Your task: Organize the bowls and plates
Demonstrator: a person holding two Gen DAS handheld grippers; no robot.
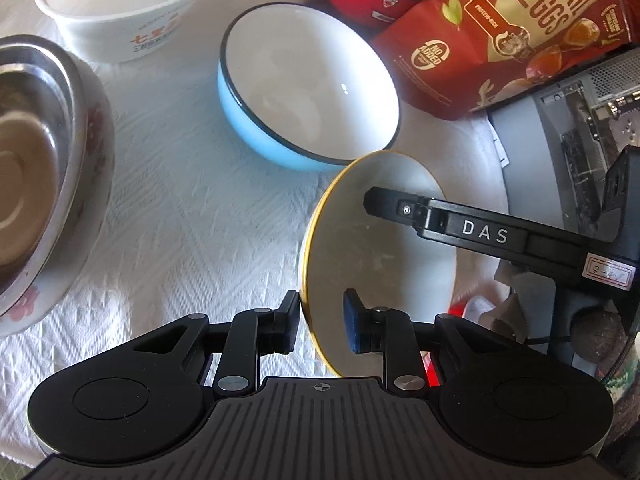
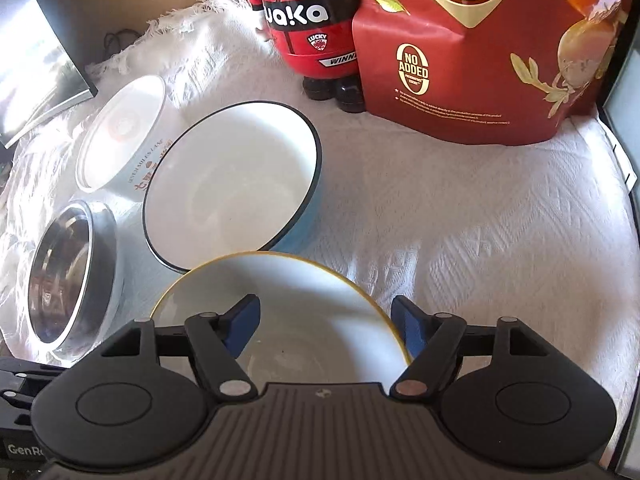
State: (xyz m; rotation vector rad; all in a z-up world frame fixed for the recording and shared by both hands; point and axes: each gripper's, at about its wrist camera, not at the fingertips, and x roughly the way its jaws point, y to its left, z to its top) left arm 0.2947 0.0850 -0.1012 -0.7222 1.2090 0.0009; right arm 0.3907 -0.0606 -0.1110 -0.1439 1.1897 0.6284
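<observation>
A white bowl with a yellow rim [image 1: 360, 240] hangs tilted above the cloth, my left gripper [image 1: 322, 324] shut on its rim with one pad outside and one inside. My right gripper [image 2: 326, 324] stands open over the same bowl [image 2: 304, 296]: one finger is inside it and the other just past its rim, neither pressing. One of its fingers [image 1: 472, 232] reaches into the bowl in the left wrist view. Just beyond sits a blue bowl with a dark rim [image 1: 308, 88] [image 2: 236, 184]. A white paper bowl [image 1: 120, 4] and a steel bowl [image 1: 24, 160] nested in a floral bowl [image 1: 92, 152] stand to the left.
A white woven cloth [image 2: 480, 240] covers the table. A red Waka figure [image 2: 316, 28] and a red quail-egg bag [image 2: 480, 48] stand at the back. A grey computer case [image 1: 580, 120] borders the right side and a dark screen [image 2: 40, 60] the far left.
</observation>
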